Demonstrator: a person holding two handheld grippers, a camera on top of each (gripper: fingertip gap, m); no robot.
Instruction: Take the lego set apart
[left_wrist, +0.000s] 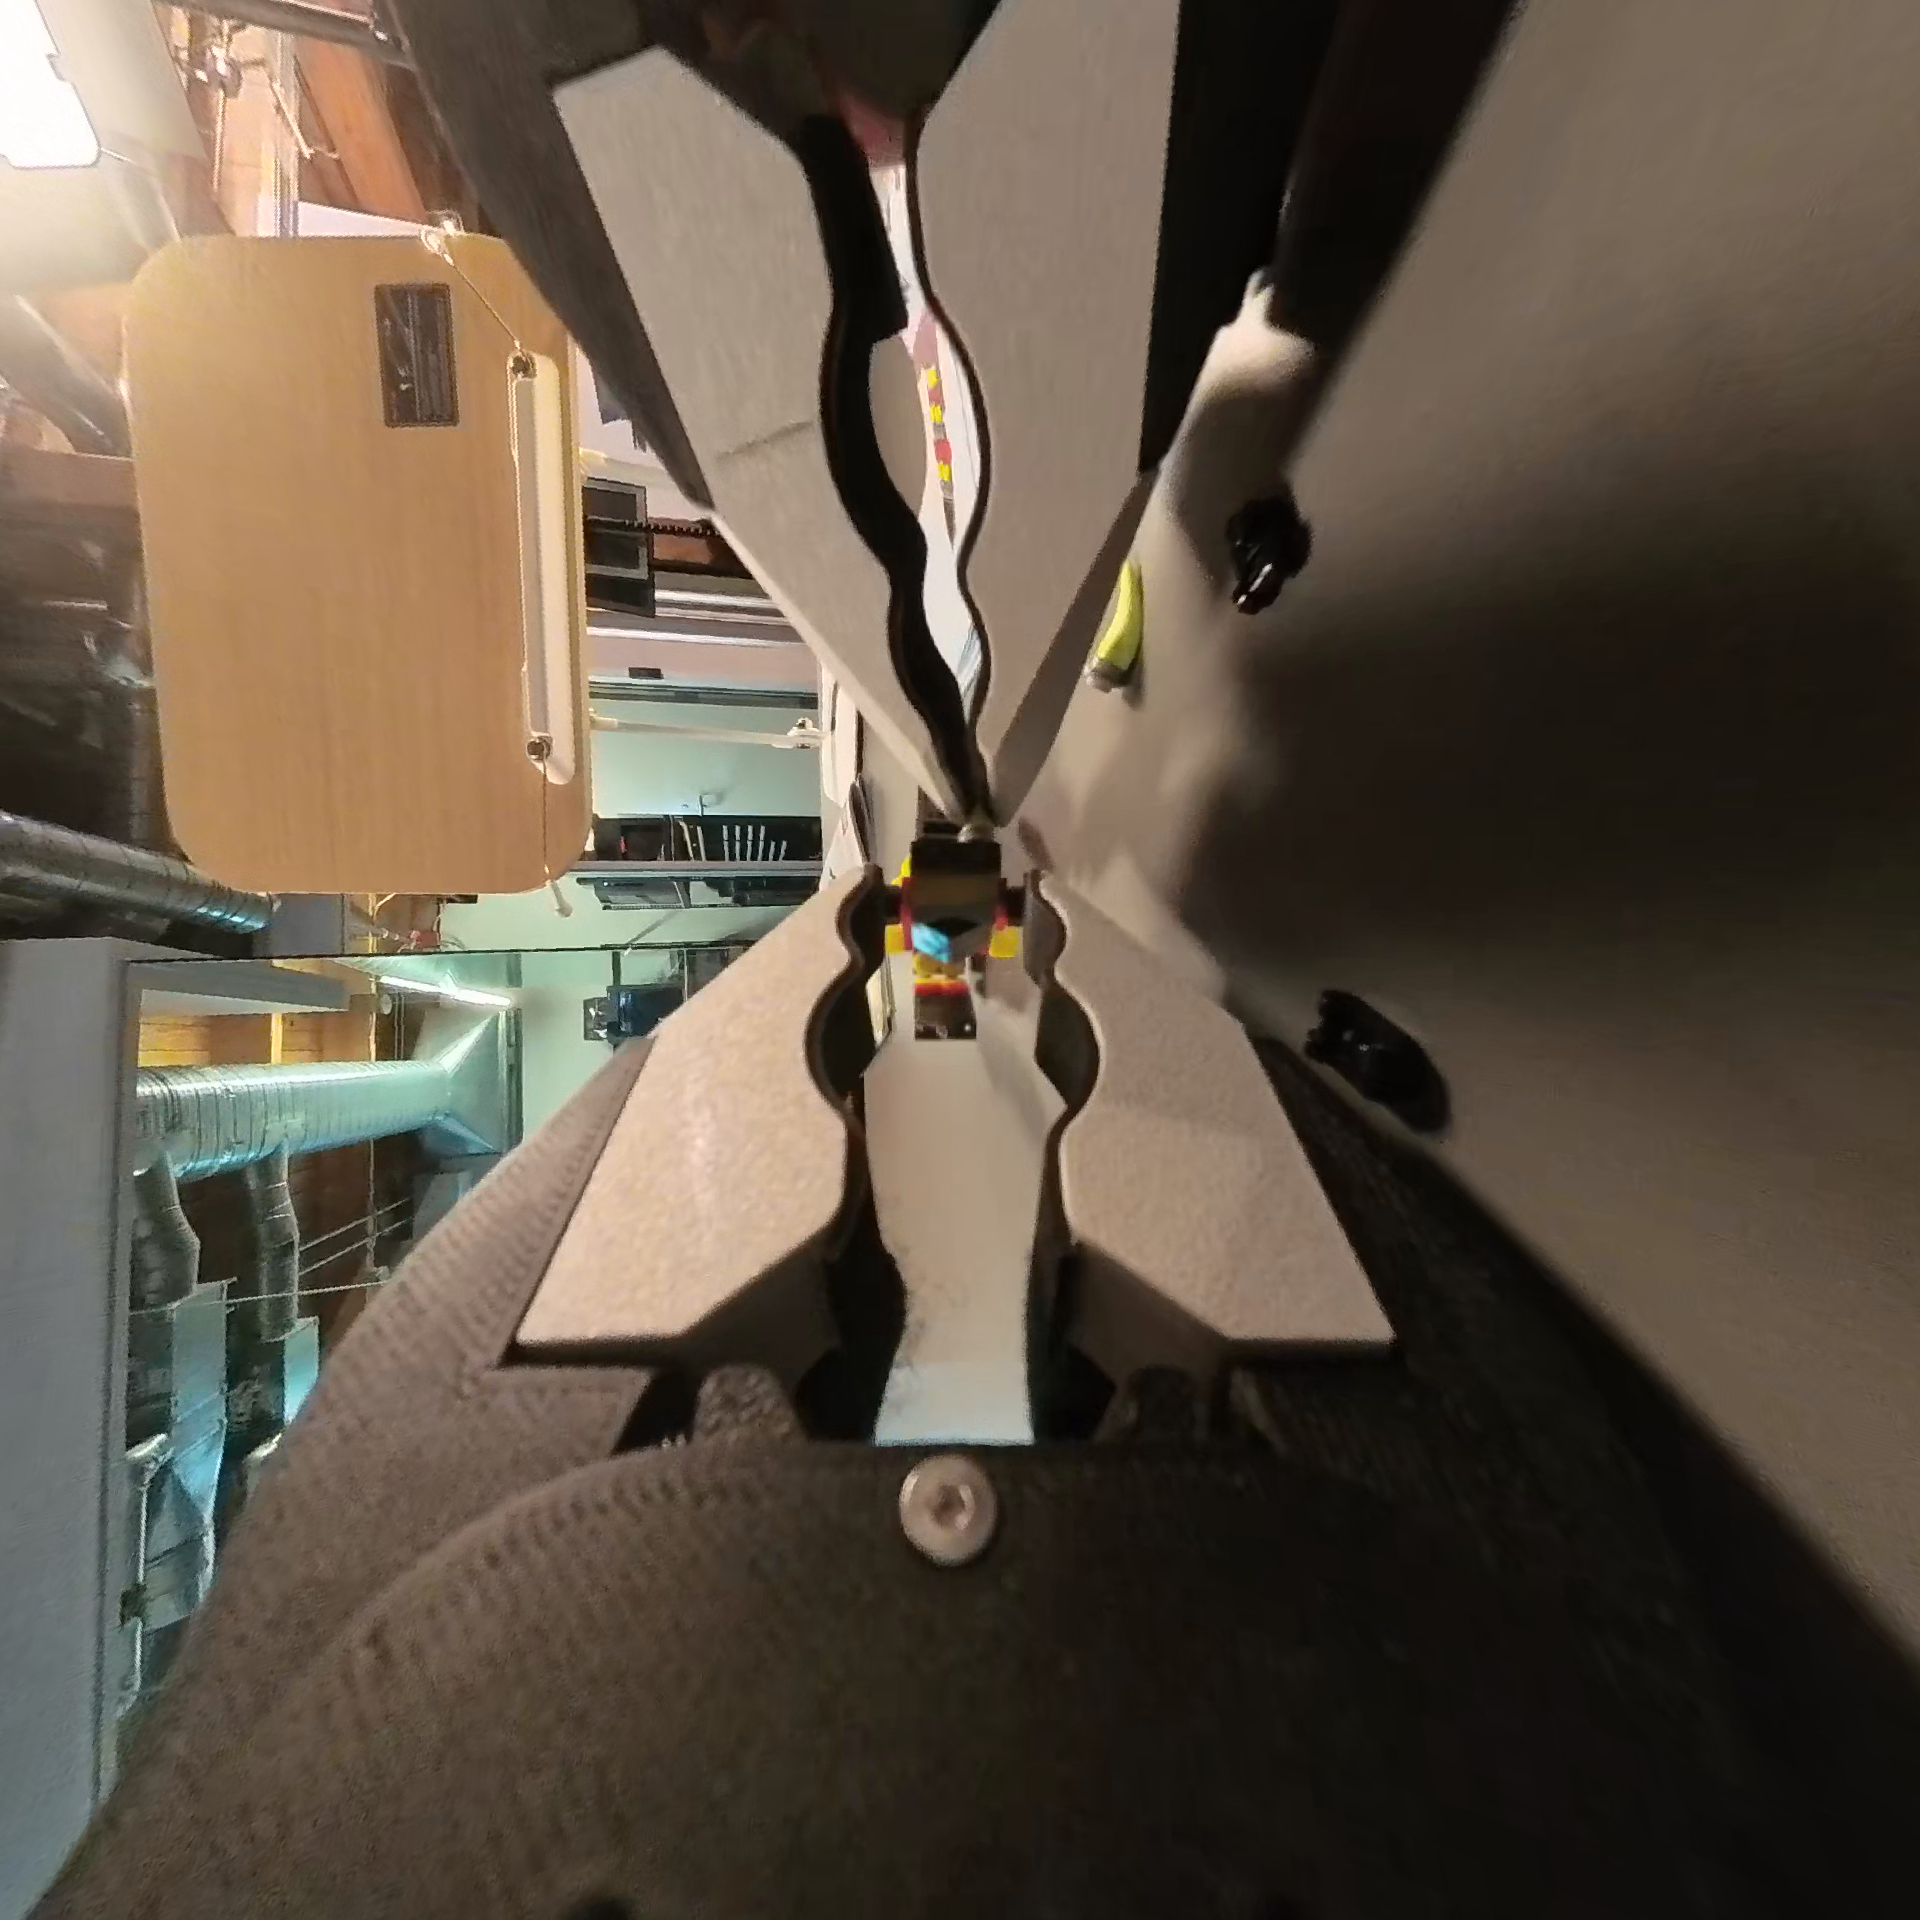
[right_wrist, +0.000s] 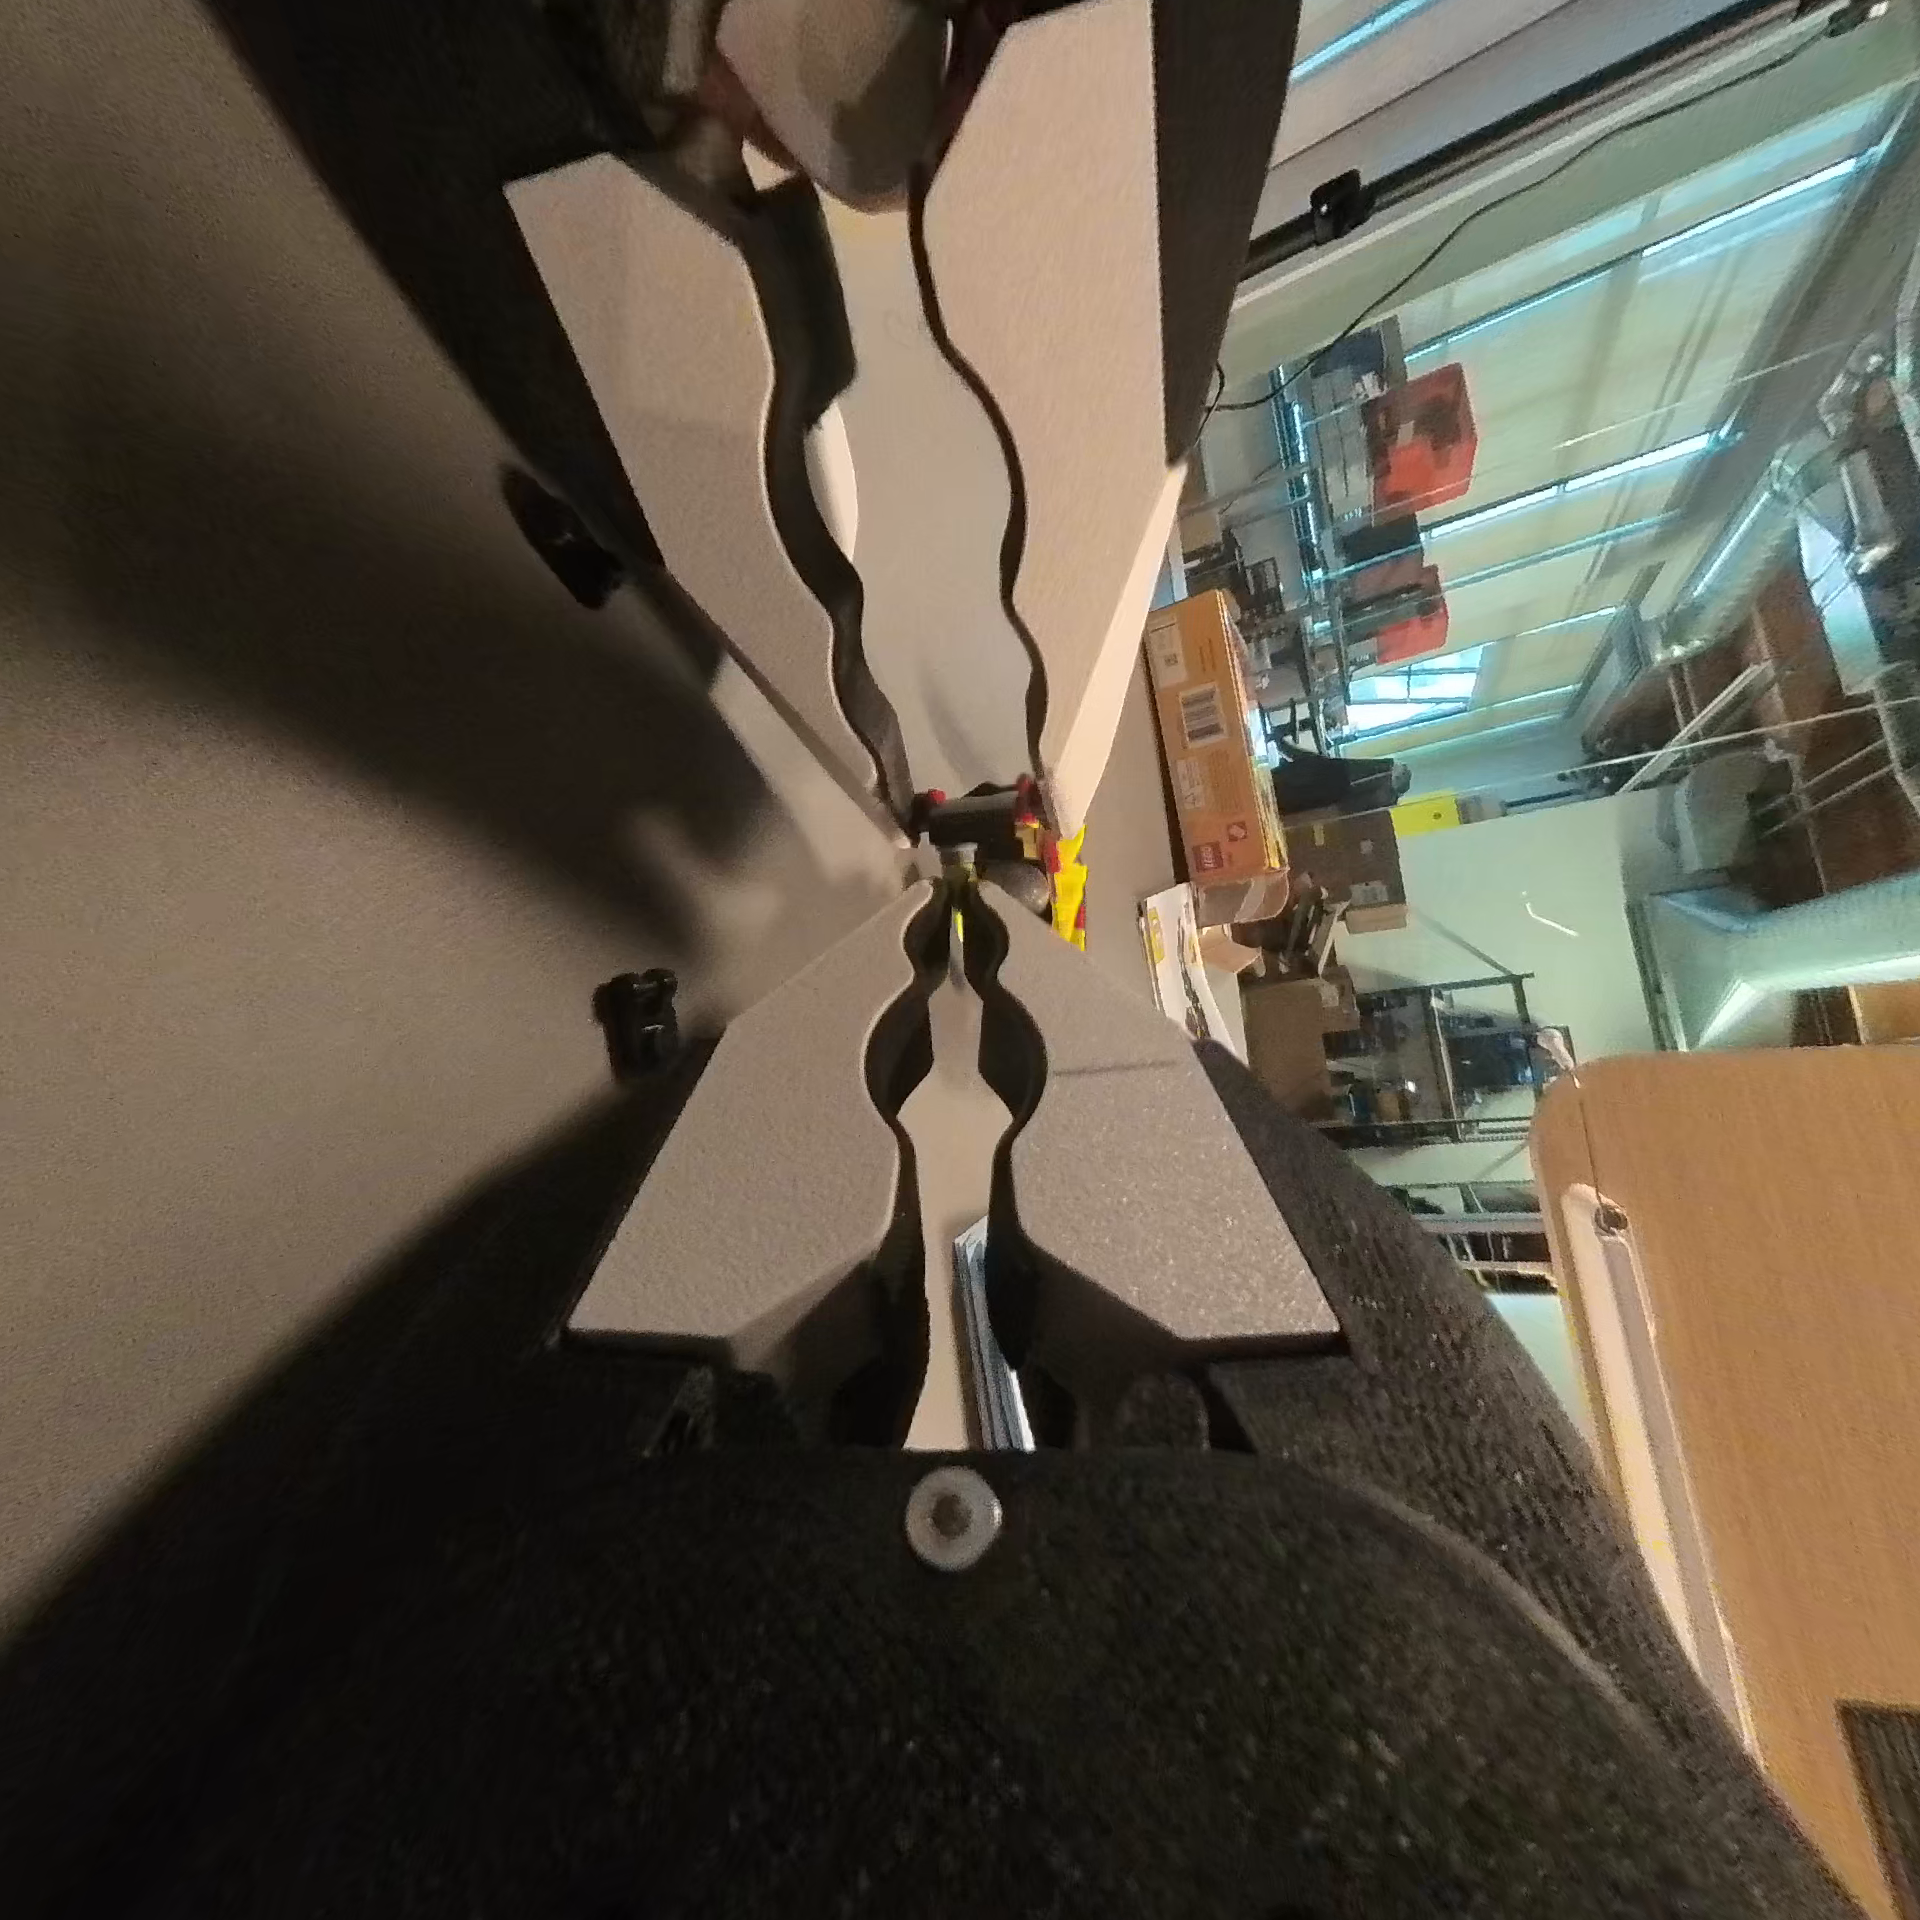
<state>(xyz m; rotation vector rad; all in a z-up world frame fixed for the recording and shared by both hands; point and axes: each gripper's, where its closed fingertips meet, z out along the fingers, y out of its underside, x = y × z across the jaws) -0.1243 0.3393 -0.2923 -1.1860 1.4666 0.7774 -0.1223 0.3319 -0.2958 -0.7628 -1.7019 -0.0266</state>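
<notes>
Between tools: lego set (left_wrist: 943, 920); cardboard box (right_wrist: 1210, 743) right-view only

I see print on a yellow cardboard box (right_wrist: 1210, 743) near my worktop's far edge and a dark label (left_wrist: 418, 355) on a wooden board (left_wrist: 343, 561); neither is legible.

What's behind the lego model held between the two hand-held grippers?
In the left wrist view, behind the lego model come the right hand-held gripper fingertips, nipping something small at its far end. The model hides that contact.
</notes>
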